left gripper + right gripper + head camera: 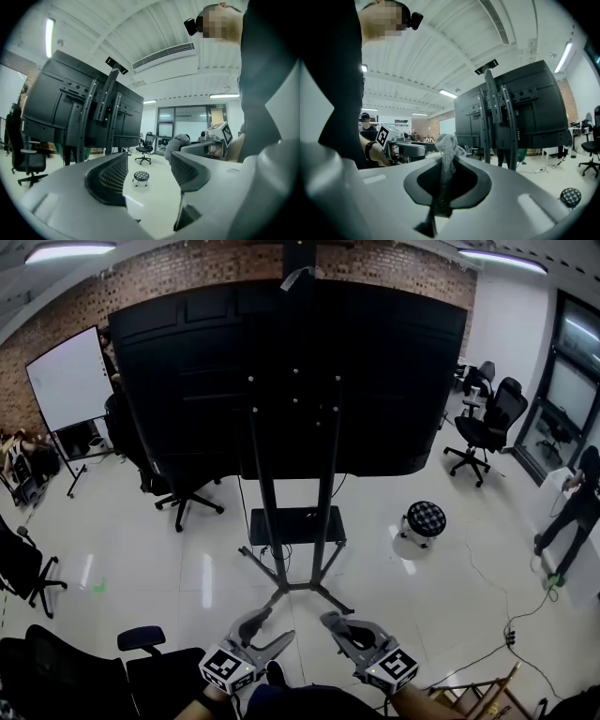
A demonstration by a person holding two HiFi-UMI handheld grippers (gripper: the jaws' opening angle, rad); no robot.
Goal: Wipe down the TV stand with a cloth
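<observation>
Two tall uprights (265, 502) of the TV stand (298, 524) rise dead ahead, about equally near either claw; my right gripper (339, 626) is clenched on the cloth (447, 150), my left gripper (265, 632) gapes empty, so I judge the right should reach forward.

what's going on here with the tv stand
A person stands behind the TV stand with a gripper in each hand. The right gripper has its jaws shut on a grey cloth; the left gripper is open and empty. Neither touches the stand, so wiping isn't under way.
</observation>
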